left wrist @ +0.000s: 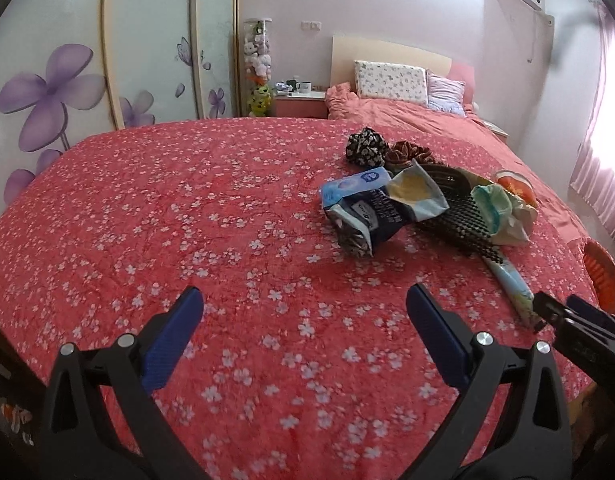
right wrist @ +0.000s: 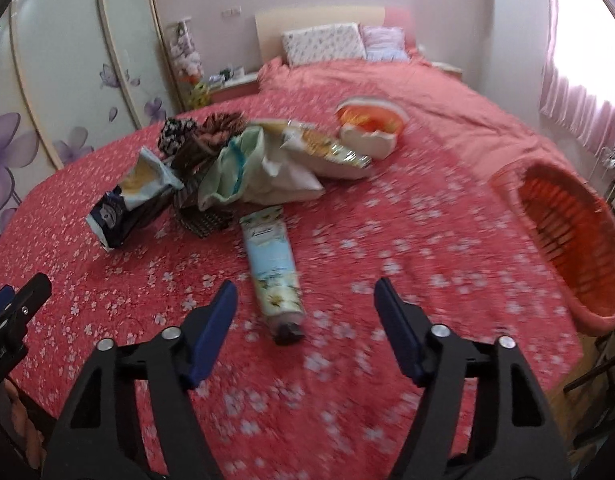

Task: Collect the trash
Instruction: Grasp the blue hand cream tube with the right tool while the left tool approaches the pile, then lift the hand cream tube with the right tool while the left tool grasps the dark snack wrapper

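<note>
In the right wrist view the right gripper (right wrist: 303,316) is standing with its jaws spread, and the cap end of a floral tube (right wrist: 273,276) is lying on the red bedspread (right wrist: 427,280) between the fingers, untouched. A pile of wrappers (right wrist: 243,168) is sitting in the upper left of centre, an orange basket (right wrist: 571,240) at the right edge. In the left wrist view the left gripper (left wrist: 303,308) is gaping empty at lower centre.

Daylight from the curtained window (right wrist: 579,76) blows out to the tool's right, fisheye curvature bends the wardrobe doors (left wrist: 147,52), and the right wrist view smears with motion blur.
</note>
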A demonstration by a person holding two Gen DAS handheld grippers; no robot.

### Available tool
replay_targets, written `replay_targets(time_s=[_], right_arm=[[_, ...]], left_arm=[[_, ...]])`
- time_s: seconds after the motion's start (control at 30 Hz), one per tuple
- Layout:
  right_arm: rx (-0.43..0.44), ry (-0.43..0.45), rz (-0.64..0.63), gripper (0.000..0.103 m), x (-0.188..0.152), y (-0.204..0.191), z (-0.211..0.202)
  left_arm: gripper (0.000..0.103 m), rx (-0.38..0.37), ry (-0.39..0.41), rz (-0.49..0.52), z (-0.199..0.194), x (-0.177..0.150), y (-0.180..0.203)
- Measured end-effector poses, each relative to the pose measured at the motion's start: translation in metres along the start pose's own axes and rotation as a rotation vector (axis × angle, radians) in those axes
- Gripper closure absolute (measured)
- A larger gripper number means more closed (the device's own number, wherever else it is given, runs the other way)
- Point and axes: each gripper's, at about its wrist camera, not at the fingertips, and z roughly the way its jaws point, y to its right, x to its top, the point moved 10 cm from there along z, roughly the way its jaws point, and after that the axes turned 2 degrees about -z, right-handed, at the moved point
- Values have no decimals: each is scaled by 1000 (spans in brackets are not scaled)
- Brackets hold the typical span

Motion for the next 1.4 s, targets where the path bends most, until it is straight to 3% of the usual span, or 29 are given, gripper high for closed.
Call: replay_targets(time_s=[0.17, 0.27, 0.33, 0.4, 0.7, 0.8, 1.0, 1.13, 1.3, 1.4], right_arm=[[2, -66, -10, 53, -3, -8, 26], [-9, -61, -28, 60, -2, -10, 27], [-9, -57, -38, 71, -1, -13, 28], [-14, -52, -53, 74, -1, -15, 28], [-22, -35, -48, 74, -5, -5, 19], [-32, -36, -27, 74, -7, 6, 13], [-27, -50, 18, 74, -11, 21, 9], [-29, -49, 25, 74, -12, 25, 6], [-32, -51, 41, 74, -14, 30, 6], [-33, -54, 47, 74, -15, 33, 5]], left_arm=[[4, -32, -8, 10, 14, 9, 3], [4, -40, -12, 21, 24, 16, 6], [4, -41, -17, 26, 30, 21, 9], [4, -51, -18, 35, 36, 26, 13], [4, -79, -26, 91, 62, 45, 29], [7, -91, -18, 127, 70, 50, 36], [18, -145, -80, 154, 88, 42, 52], [31, -223, -124, 168, 88, 30, 72], [32, -253, -115, 212, 79, 22, 88], [32, -244, -137, 176, 87, 24, 85]])
